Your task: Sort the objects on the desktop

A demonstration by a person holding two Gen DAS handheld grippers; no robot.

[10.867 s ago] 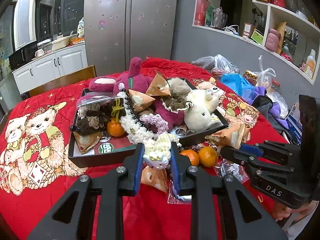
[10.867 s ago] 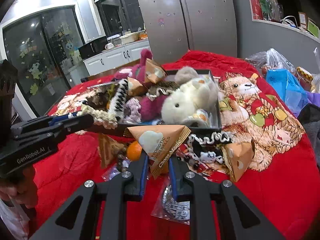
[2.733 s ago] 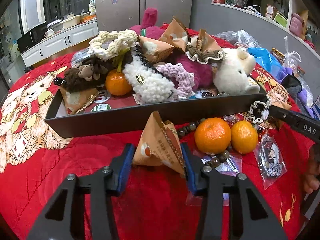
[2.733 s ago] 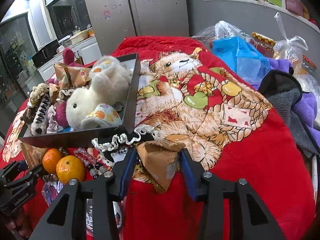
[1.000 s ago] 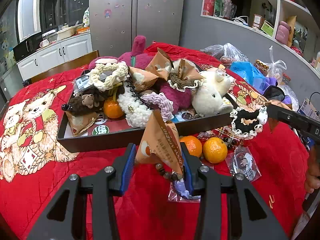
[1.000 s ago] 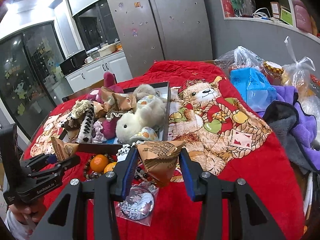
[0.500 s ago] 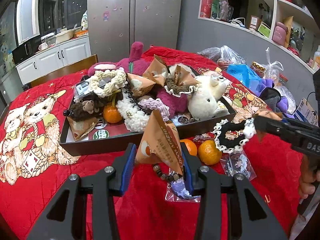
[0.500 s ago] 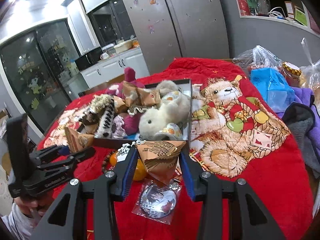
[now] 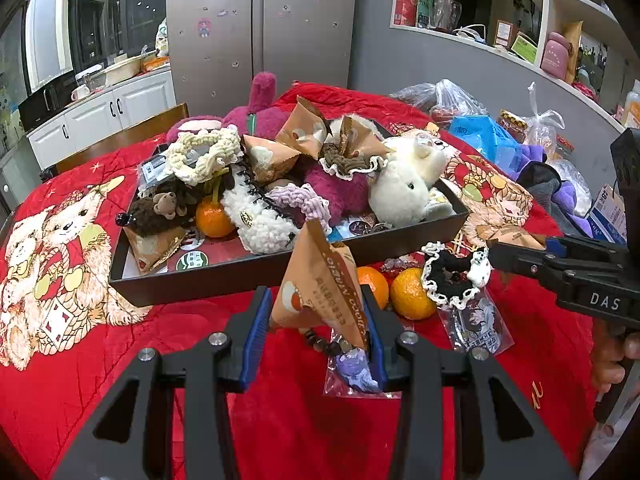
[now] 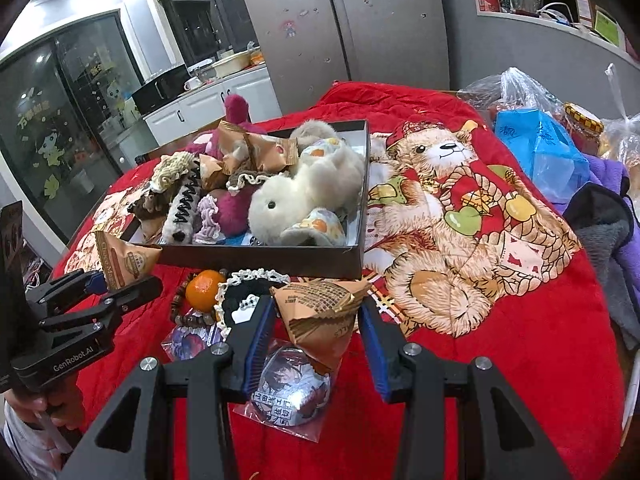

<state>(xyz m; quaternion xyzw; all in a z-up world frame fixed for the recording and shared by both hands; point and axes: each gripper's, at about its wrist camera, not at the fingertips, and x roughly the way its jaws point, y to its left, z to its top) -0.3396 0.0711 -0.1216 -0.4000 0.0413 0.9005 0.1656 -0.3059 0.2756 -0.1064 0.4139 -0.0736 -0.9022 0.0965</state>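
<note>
My left gripper (image 9: pixel 316 312) is shut on a brown triangular snack packet (image 9: pixel 320 292), held above the red cloth in front of the black tray (image 9: pixel 240 276). From the right wrist view, that gripper (image 10: pixel 120 284) and its packet (image 10: pixel 122 260) sit at the left. My right gripper (image 10: pixel 318 320) is shut on a second brown packet (image 10: pixel 320 308) near the tray's (image 10: pixel 260 258) front right corner. A black-and-white lace scrunchie (image 10: pixel 244 292) hangs at its left fingertip and seems caught there. The left wrist view shows this gripper (image 9: pixel 520 258), its packet (image 9: pixel 510 236) and the scrunchie (image 9: pixel 456 276) at the right.
The tray is piled with plush toys, scrunchies, packets and an orange (image 9: pixel 214 220). Two oranges (image 9: pixel 408 294), a bead bracelet (image 9: pixel 324 344) and bagged badges (image 10: pixel 288 388) lie in front of it. Plastic bags (image 10: pixel 540 152) and dark clothes (image 10: pixel 600 216) crowd the right edge.
In the left wrist view the right gripper, with its packet and the scrunchie, has moved left and nearer, towards the two oranges. My left gripper has kept still with its packet.
</note>
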